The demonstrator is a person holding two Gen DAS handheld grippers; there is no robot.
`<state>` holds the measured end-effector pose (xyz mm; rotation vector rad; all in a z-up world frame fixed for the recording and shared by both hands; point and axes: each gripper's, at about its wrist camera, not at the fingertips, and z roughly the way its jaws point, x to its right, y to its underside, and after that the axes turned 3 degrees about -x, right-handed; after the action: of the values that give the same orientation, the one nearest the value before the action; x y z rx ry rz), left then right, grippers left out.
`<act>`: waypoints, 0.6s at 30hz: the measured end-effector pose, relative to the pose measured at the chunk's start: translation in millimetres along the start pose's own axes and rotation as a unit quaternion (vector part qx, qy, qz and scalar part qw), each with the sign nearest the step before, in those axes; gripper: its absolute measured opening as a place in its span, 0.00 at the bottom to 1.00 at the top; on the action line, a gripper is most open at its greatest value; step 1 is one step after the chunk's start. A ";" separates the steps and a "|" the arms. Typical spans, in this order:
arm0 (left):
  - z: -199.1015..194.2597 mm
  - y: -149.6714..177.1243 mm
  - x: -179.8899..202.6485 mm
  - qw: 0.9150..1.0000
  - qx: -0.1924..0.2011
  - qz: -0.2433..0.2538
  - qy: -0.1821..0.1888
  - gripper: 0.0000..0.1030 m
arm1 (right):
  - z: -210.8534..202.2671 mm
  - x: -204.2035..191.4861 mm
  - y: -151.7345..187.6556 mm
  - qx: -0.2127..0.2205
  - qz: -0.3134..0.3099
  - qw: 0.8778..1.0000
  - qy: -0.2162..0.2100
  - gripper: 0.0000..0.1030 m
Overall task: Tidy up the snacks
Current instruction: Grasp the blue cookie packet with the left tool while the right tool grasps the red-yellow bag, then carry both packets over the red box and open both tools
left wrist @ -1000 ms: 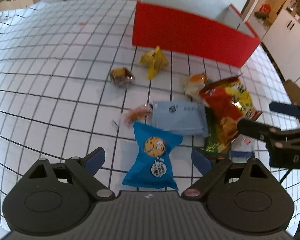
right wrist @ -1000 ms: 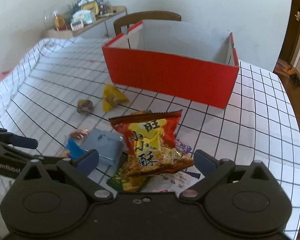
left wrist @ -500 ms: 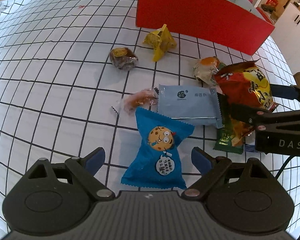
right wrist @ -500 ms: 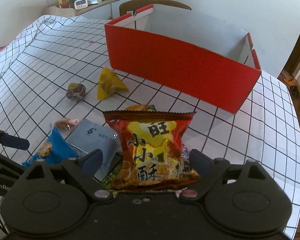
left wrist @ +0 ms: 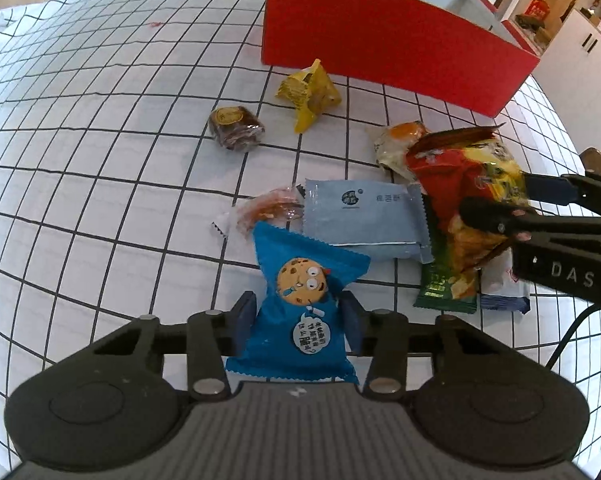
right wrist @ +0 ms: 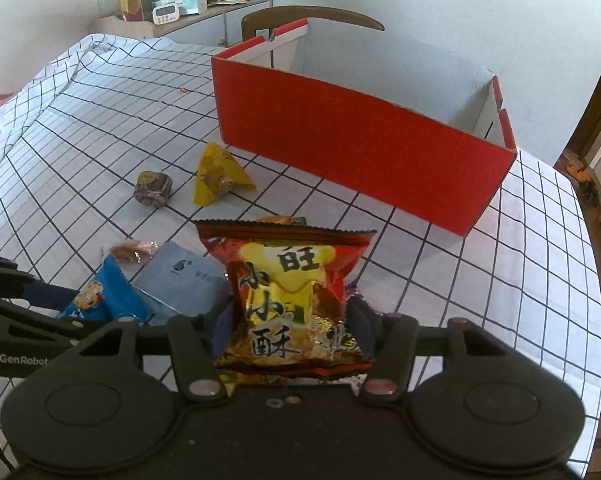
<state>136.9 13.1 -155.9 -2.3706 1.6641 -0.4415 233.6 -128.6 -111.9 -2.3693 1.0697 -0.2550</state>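
Over the checked tablecloth [left wrist: 100, 160], both downward-tilted claws have just closed: left claw [left wrist: 296, 318] pinching the blue cookie packet [left wrist: 300, 312], right claw [right wrist: 290, 322] the red crisp bag [right wrist: 288, 280].

Snacks clustered on the table [left wrist: 80, 128] before the open box [left wrist: 380, 48].

The box stands at the far side of the table, a chair [right wrist: 320, 16] behind it. Just before the box lies the pyramid packet [left wrist: 309, 94], the round cake [left wrist: 235, 127] to its left. Nearer, the flat pouch [left wrist: 364, 224] lies in the middle, with a small clear-wrapped snack [left wrist: 266, 210] touching its left end and the cookie packet [left wrist: 302, 312] overlapping its near edge. To the pouch's right the crisp bag [right wrist: 292, 296] sits atop other packets, an egg-print packet [left wrist: 398, 142] behind it.
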 end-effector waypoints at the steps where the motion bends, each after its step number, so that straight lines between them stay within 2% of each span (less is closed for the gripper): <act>1: -0.6 0.0 -0.3 1.000 0.001 -0.002 0.002 0.40 | -1.9 0.5 -0.3 0.003 0.003 1.000 -0.002 0.51; 8: -10.5 -1.6 -0.4 1.000 0.012 -0.010 0.008 0.38 | -7.0 3.1 2.6 0.005 0.020 1.000 -0.011 0.49; 18: -48.7 -18.5 5.4 0.999 0.042 -0.011 0.011 0.38 | -39.5 12.2 -4.0 0.037 0.060 0.997 -0.039 0.46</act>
<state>137.3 14.3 -103.5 -2.3338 1.5973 -0.5318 229.6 -150.6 -76.9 -2.2217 1.1409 -0.1558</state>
